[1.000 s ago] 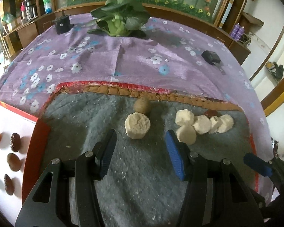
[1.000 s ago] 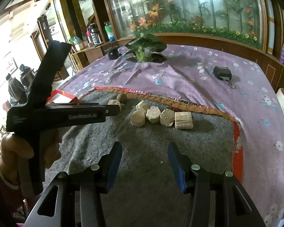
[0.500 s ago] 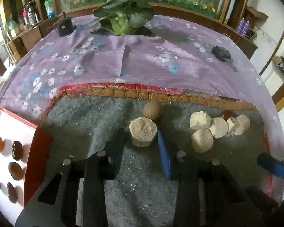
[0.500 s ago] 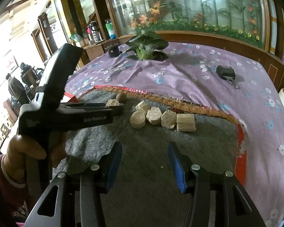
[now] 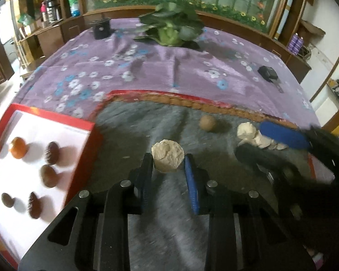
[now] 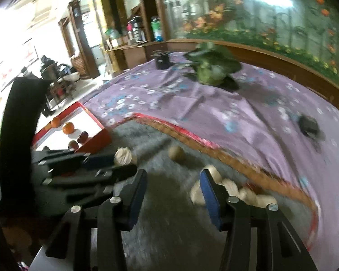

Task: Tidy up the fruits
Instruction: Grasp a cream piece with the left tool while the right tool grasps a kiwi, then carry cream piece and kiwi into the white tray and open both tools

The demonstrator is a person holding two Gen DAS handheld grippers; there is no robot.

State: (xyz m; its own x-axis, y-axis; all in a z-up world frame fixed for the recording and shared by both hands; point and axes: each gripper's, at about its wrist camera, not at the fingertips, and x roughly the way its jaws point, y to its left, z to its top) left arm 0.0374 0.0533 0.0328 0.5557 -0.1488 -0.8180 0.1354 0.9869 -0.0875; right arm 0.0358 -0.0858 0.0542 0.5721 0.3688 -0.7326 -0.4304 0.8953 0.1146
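My left gripper is shut on a pale round fruit piece and holds it over the grey mat; it also shows in the right wrist view. A small brown round fruit lies on the mat beyond it. A cluster of pale pieces lies to the right, partly hidden by my right gripper. My right gripper is open and empty, with the pale cluster right by its right finger and partly hidden behind it.
A red-rimmed white tray with orange and dark brown fruits sits at the left. A green leafy vegetable, a black cup and a black key fob lie on the purple flowered cloth.
My left gripper has closed on the pale round piece and swung left toward the tray. My right gripper has moved forward to the pale cluster.
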